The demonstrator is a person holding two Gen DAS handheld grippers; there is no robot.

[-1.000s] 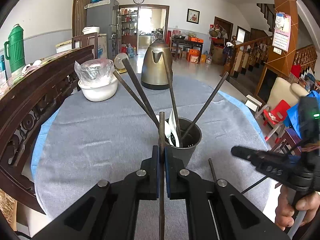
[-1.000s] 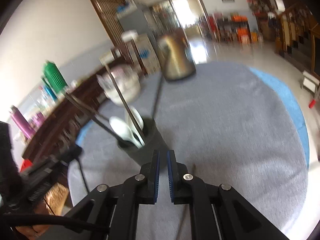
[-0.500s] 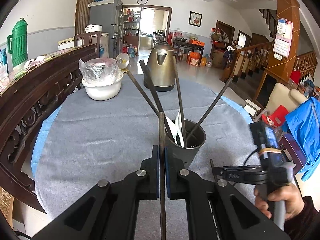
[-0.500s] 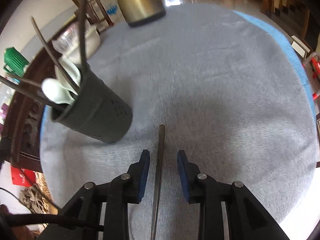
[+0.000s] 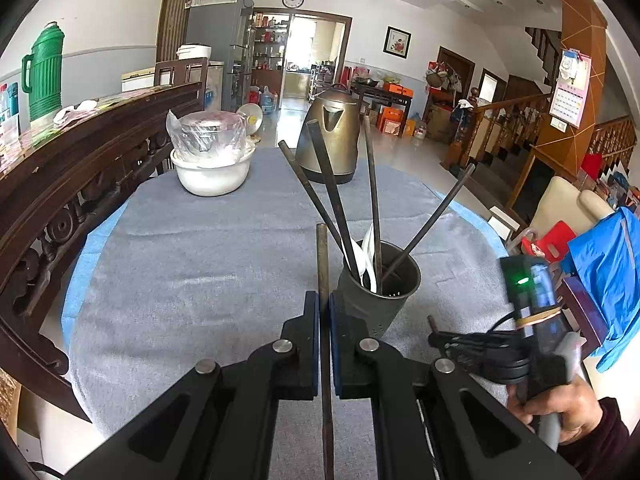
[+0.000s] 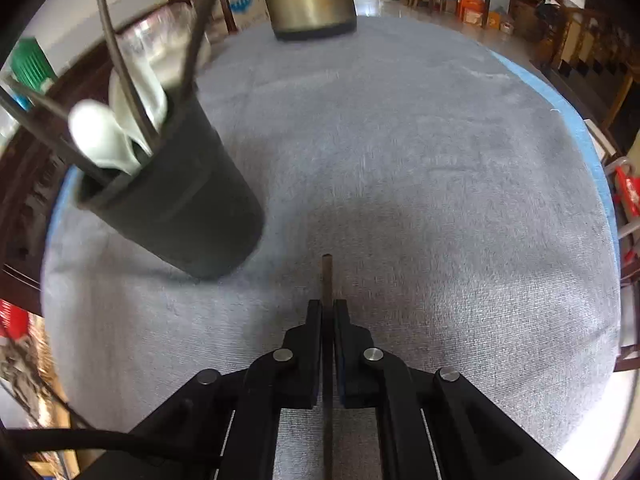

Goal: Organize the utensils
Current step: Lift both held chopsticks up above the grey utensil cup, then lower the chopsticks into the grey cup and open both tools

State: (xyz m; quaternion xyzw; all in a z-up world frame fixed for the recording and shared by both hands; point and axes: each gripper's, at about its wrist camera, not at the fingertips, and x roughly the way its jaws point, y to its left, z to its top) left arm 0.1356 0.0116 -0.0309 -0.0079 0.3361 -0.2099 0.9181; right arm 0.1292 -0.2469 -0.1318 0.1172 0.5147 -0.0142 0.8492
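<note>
A dark utensil cup (image 5: pixel 380 288) stands on the grey tablecloth and holds several dark chopsticks and white spoons (image 5: pixel 368 256). My left gripper (image 5: pixel 323 300) is shut on a dark chopstick (image 5: pixel 322 256), held just left of the cup. My right gripper (image 6: pixel 328 308) is shut on another dark chopstick (image 6: pixel 327 276) that lies low over the cloth, right of the cup (image 6: pixel 176 208). The right gripper also shows in the left wrist view (image 5: pixel 436 338), right of the cup.
A brass kettle (image 5: pixel 332 144) and a white bowl with a wrapped dish (image 5: pixel 212 160) stand at the far side of the round table (image 5: pixel 200 248). A carved wooden chair back (image 5: pixel 60 200) lines the left edge. Chairs and stairs lie to the right.
My right gripper has closed on the chopstick on the cloth; half a second ago its jaws were open around it. The left gripper keeps its chopstick, and the view has shifted slightly.
</note>
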